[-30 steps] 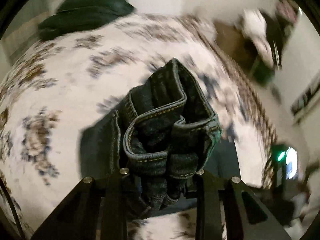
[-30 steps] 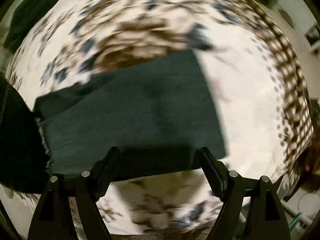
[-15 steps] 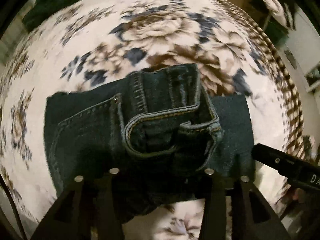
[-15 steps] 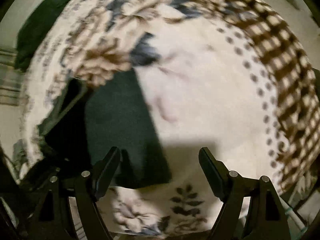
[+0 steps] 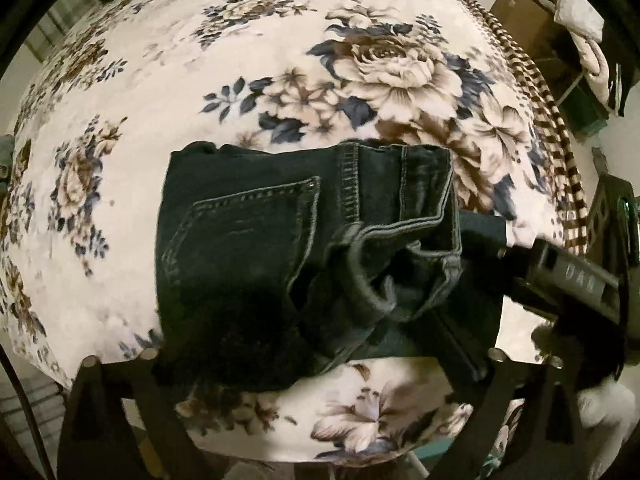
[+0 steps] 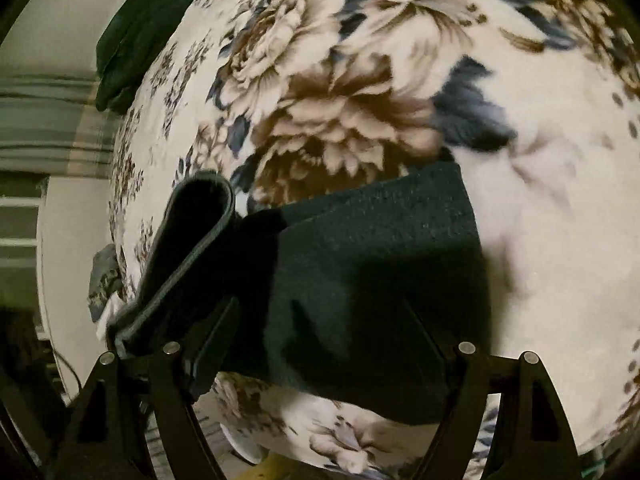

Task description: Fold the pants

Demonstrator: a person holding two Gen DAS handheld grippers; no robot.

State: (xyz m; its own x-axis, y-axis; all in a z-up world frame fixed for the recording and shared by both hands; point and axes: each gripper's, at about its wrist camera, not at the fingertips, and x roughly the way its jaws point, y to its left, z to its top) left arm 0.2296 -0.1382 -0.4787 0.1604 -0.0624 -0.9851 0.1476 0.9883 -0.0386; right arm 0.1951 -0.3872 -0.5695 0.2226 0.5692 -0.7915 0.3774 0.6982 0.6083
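Note:
The dark blue jeans (image 5: pixel 248 248) lie folded on the floral blanket (image 5: pixel 280 52), back pocket up, waistband (image 5: pixel 400 248) rumpled at the right. My left gripper (image 5: pixel 320 364) is open, fingers spread over the near edge of the jeans, holding nothing. My right gripper (image 6: pixel 320 344) is open over the folded leg fabric (image 6: pixel 380 272); its body shows at the right of the left wrist view (image 5: pixel 568 276). The raised waistband edge (image 6: pixel 188 248) stands at the left of the right wrist view.
A dark green garment (image 6: pixel 144 28) lies at the far end of the bed. The blanket's brown checked border (image 5: pixel 536 100) runs along the right side. Cardboard boxes and bedding (image 5: pixel 560 28) stand beyond it.
My left gripper lowered the waistband end onto the folded legs and opened, letting the jeans go. My right gripper swung back over the leg fabric, staying open.

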